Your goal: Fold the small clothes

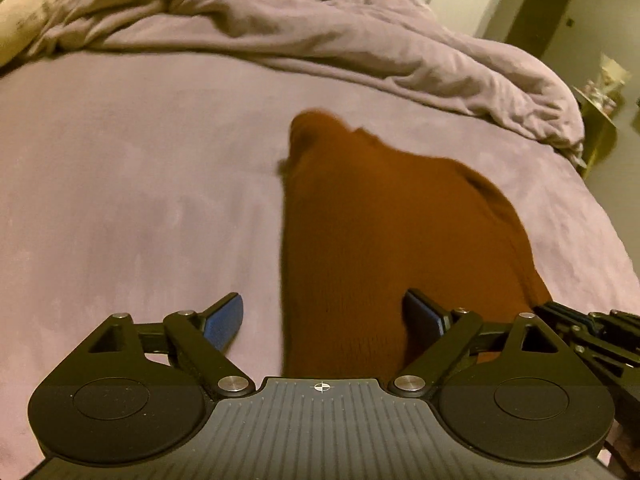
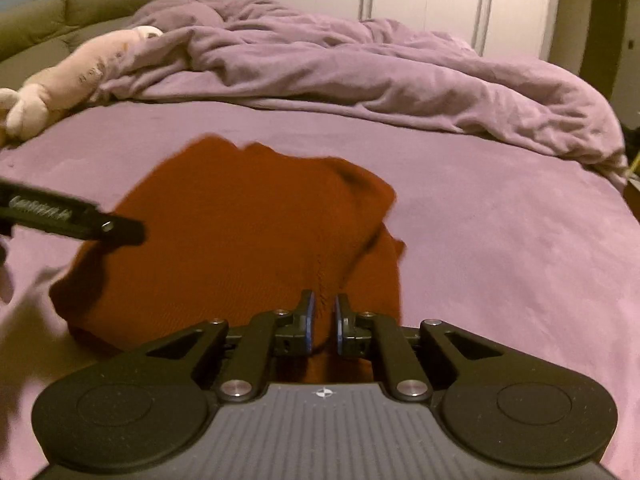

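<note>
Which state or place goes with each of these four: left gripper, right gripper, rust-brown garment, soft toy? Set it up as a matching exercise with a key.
Things:
1. left gripper
2. right gripper
3. rust-brown garment
4. soft toy

States or places:
A. lies at the far left edge of the bed, next to the rumpled duvet
B. fingers nearly closed, with garment cloth in the gap
C. spread on the purple sheet in front of both grippers
D. fingers wide apart, holding nothing

Pairs: 1-D, 2-B, 3-C, 4-A
</note>
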`<control>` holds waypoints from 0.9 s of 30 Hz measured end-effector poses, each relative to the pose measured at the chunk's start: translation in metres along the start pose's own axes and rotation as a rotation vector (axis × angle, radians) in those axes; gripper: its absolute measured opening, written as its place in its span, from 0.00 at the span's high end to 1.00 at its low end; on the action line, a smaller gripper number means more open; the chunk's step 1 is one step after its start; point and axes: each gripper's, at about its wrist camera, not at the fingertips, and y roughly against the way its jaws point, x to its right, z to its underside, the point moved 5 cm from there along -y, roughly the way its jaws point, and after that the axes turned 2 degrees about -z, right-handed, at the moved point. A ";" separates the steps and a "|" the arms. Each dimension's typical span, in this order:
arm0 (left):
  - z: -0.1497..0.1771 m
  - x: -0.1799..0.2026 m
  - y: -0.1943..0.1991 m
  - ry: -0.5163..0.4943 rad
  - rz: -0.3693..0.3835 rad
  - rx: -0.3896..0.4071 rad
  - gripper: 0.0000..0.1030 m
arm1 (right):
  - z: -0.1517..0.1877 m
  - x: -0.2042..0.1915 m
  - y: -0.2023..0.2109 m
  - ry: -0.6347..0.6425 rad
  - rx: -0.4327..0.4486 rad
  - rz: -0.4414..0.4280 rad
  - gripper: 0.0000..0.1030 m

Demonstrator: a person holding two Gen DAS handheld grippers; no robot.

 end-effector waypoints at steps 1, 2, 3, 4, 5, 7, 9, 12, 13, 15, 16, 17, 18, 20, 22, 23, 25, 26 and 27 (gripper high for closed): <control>0.000 0.003 -0.002 -0.005 -0.007 0.004 0.09 | 0.000 0.001 -0.003 -0.012 -0.008 0.006 0.90; -0.002 0.006 -0.006 -0.037 -0.025 0.013 0.03 | -0.001 0.002 -0.007 -0.018 -0.015 0.013 0.90; -0.003 0.007 -0.011 -0.063 -0.047 0.009 0.03 | -0.003 0.004 -0.011 -0.021 -0.021 0.020 0.90; -0.004 0.006 -0.011 -0.044 -0.050 -0.003 0.03 | -0.005 0.006 -0.015 -0.023 -0.027 0.026 0.87; -0.004 0.005 -0.006 -0.015 -0.049 -0.012 0.03 | -0.005 0.008 -0.014 -0.034 -0.033 0.030 0.78; -0.004 0.005 0.013 -0.004 -0.048 -0.022 0.05 | -0.009 0.016 -0.004 -0.104 -0.043 0.038 0.75; 0.000 0.006 0.034 -0.014 -0.051 0.007 0.05 | -0.007 0.016 0.017 -0.135 -0.028 0.019 0.75; 0.017 0.005 0.037 -0.052 -0.099 -0.013 0.05 | 0.006 0.005 0.038 -0.108 -0.026 0.002 0.75; 0.022 0.005 0.031 -0.052 -0.109 -0.037 0.04 | 0.011 0.002 0.037 -0.097 -0.037 0.011 0.75; 0.026 0.004 0.021 -0.015 -0.091 -0.073 0.04 | 0.018 0.005 0.027 -0.100 -0.064 0.036 0.75; 0.026 0.004 0.017 -0.008 -0.097 -0.084 0.03 | 0.019 0.008 0.022 -0.117 -0.073 0.036 0.75; 0.026 0.005 0.014 -0.017 -0.113 -0.094 0.02 | 0.019 0.010 0.017 -0.123 -0.076 0.040 0.75; 0.026 0.006 0.013 -0.025 -0.122 -0.097 0.02 | 0.019 0.012 0.013 -0.119 -0.083 0.044 0.74; 0.025 0.008 0.012 -0.028 -0.137 -0.104 0.02 | 0.017 0.012 0.010 -0.104 -0.087 0.059 0.70; 0.025 0.011 0.011 -0.033 -0.153 -0.110 0.01 | 0.017 0.011 0.008 -0.060 -0.093 0.089 0.70; 0.025 0.012 0.010 -0.042 -0.163 -0.114 0.01 | 0.017 0.012 0.006 -0.045 -0.103 0.103 0.69; 0.027 0.013 0.014 -0.064 -0.186 -0.113 0.01 | 0.018 0.015 0.003 -0.042 -0.120 0.110 0.66; 0.028 0.015 0.017 -0.080 -0.202 -0.114 0.01 | 0.018 0.017 0.004 -0.048 -0.127 0.116 0.61; 0.030 0.017 0.022 -0.093 -0.218 -0.112 0.01 | 0.018 0.019 0.006 -0.053 -0.138 0.132 0.60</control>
